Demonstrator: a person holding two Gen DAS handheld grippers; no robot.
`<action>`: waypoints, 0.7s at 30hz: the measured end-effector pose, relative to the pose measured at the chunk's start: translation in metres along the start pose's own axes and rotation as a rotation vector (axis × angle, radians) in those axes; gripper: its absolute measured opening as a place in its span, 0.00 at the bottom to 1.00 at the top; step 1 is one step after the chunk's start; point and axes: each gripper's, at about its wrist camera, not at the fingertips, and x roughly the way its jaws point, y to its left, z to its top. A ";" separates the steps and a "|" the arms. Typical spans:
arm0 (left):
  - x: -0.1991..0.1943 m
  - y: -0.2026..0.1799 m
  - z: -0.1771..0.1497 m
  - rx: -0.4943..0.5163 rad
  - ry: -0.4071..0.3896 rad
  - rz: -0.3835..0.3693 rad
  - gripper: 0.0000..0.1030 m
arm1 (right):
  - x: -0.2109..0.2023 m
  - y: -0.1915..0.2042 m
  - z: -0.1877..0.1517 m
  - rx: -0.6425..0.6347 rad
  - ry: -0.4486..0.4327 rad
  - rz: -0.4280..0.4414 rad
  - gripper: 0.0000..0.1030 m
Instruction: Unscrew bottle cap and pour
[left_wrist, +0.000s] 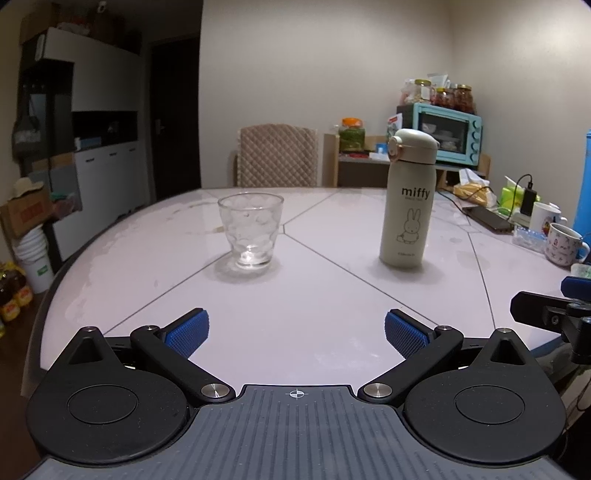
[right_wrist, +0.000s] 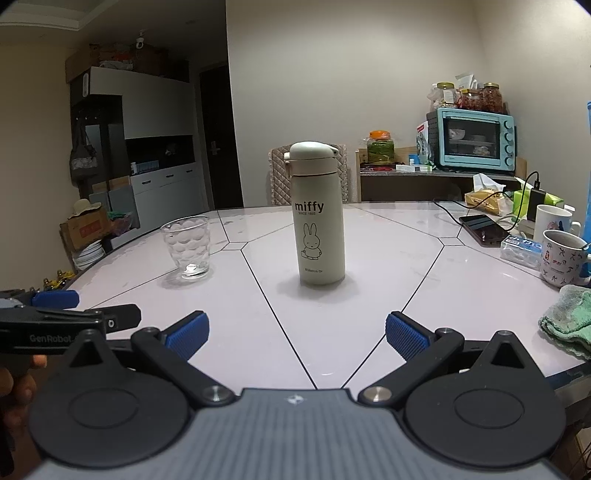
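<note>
bottle (right_wrist: 320, 216): we see it upright on desk (right_wrist: 369, 295), cap (right_wrist: 312, 158) on, right of glass (right_wrist: 187, 246)
left gripper (left_wrist: 296, 328): wide, holding nothing
right gripper (right_wrist: 297, 329): wide, holding nothing
right view only: green cloth (right_wrist: 567, 319) at desk edge

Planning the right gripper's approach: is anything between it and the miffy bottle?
Nothing. In the right wrist view only bare table with its dark seam lines lies between the open right gripper and the upright bottle.
</note>
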 end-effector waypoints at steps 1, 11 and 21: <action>0.001 -0.003 0.000 0.002 0.004 0.001 1.00 | 0.000 -0.001 0.000 0.004 -0.001 0.002 1.00; 0.002 0.015 -0.006 -0.026 -0.010 -0.028 1.00 | 0.000 -0.001 0.001 0.012 -0.011 -0.001 1.00; -0.005 0.030 -0.008 -0.029 -0.008 -0.034 1.00 | 0.003 0.002 0.002 0.001 -0.009 0.002 1.00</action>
